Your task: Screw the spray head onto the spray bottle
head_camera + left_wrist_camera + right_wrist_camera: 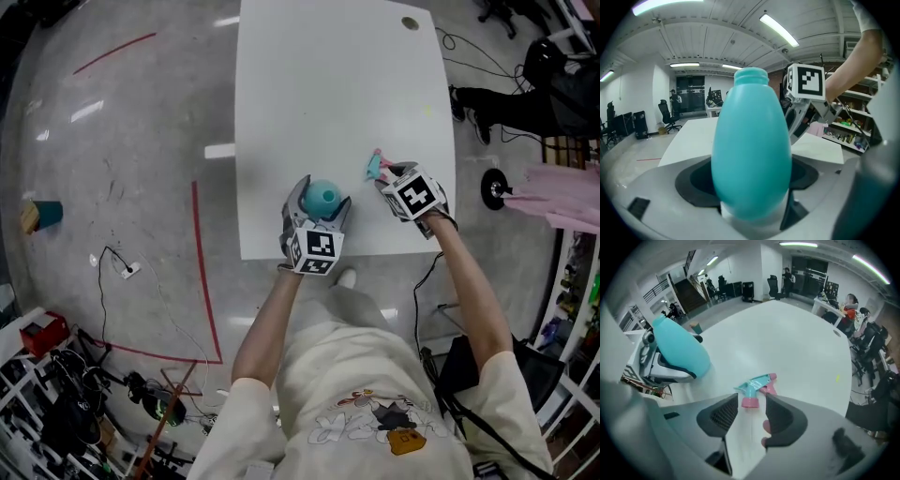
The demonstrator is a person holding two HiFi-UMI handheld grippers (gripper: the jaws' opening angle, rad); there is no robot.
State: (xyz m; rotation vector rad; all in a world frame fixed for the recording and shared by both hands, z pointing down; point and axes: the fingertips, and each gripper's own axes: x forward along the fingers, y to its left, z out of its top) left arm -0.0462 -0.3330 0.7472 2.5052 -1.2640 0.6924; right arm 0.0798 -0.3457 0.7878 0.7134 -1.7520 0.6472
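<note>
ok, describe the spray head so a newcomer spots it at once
On the white table, look at the near right part, just ahead of the right tool. The spray head lies there on its side. It is the only teal piece with a pink collar and trigger; the nearby spray bottle is plain teal.

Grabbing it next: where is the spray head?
In the head view the spray head lies on the white table, right of the teal bottle, just ahead of the open right gripper.

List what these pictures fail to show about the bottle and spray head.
- Base of the bottle: left gripper view, buried inside the left gripper.
- Details of the spray head: head view, tiny, partly behind the right gripper.
- Threads on the bottle neck: left gripper view, too blurred.
</note>
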